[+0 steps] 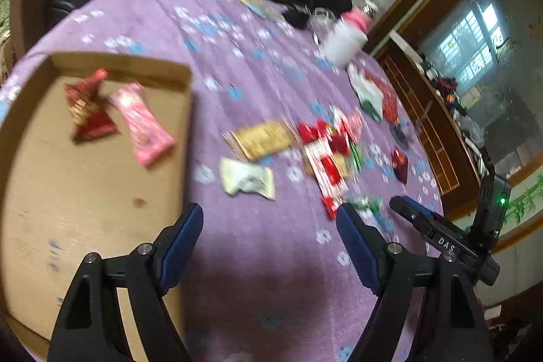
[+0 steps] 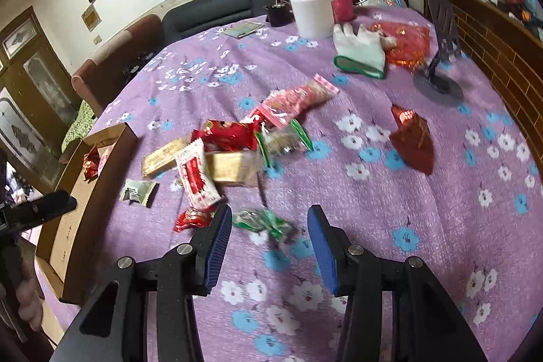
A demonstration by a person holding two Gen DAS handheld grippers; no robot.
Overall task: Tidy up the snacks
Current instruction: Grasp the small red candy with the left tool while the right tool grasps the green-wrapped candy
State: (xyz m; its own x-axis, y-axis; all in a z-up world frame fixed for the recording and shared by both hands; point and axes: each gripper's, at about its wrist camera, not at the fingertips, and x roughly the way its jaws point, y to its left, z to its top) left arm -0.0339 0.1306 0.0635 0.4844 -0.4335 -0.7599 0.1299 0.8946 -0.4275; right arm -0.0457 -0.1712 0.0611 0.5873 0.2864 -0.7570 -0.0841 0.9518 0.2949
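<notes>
Left gripper hung with jaws apart, nothing between them. Cardboard tray lay to its left, holding a red packet and a pink packet. Right gripper was apart too, empty; a green snack, blurred, probably candy, lay just ahead between its fingertips. Snack pile sat further ahead on the purple cloth.

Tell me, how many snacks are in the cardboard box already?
2. A dark red packet lies toward the far left corner of the cardboard box, and a pink packet sits just right of it, touching. The box's near end is out of view.
</notes>
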